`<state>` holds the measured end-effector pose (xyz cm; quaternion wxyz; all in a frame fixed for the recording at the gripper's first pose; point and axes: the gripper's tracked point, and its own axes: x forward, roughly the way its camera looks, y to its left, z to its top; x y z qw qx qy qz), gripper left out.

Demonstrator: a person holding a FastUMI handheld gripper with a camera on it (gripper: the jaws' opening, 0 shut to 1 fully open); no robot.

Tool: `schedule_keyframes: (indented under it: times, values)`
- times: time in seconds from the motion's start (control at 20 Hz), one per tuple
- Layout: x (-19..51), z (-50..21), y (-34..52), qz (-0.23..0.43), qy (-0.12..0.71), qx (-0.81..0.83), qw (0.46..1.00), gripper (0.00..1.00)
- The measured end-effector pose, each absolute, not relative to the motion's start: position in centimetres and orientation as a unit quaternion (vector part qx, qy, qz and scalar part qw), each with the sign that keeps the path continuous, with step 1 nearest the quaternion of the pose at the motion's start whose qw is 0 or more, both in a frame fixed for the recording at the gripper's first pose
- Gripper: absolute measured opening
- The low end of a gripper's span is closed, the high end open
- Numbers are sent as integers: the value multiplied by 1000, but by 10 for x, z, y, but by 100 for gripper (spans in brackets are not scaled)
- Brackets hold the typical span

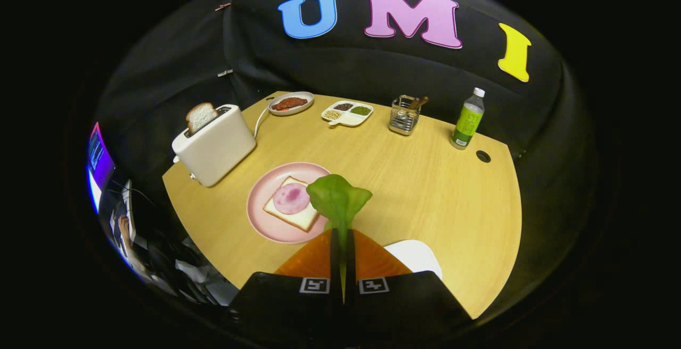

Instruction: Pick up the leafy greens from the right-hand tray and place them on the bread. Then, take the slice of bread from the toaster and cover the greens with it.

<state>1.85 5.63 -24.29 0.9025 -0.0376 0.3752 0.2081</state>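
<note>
The gripper (342,232) is closed to a narrow slit, both fingers pinching the stem of the lettuce leaf (337,198), which stands above the fingertips over the near rim of the pink plate (262,192). On that plate lies a bread slice (294,214) topped with a round of ham (291,198). The white toaster (215,144) near the table's left edge holds another slice of bread (200,116). A white tray (416,256) sits at the near edge.

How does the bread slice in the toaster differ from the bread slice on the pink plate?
The toaster slice stands upright in the toaster and is bare. The plate slice lies flat on the pink plate and carries a round pink meat slice. Both look like white bread. The gripper fingers are shut on the leafy greens.
</note>
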Motion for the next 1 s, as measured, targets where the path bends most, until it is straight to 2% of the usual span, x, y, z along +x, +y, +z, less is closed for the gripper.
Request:
schedule_keyframes:
  times: [0.65,0.8,1.0]
  values:
    - [63,-299,168,247,420,-103,867,6]
    - [69,-309,181,256,421,-130,860,10]
    - [74,-322,181,234,433,-136,860,20]
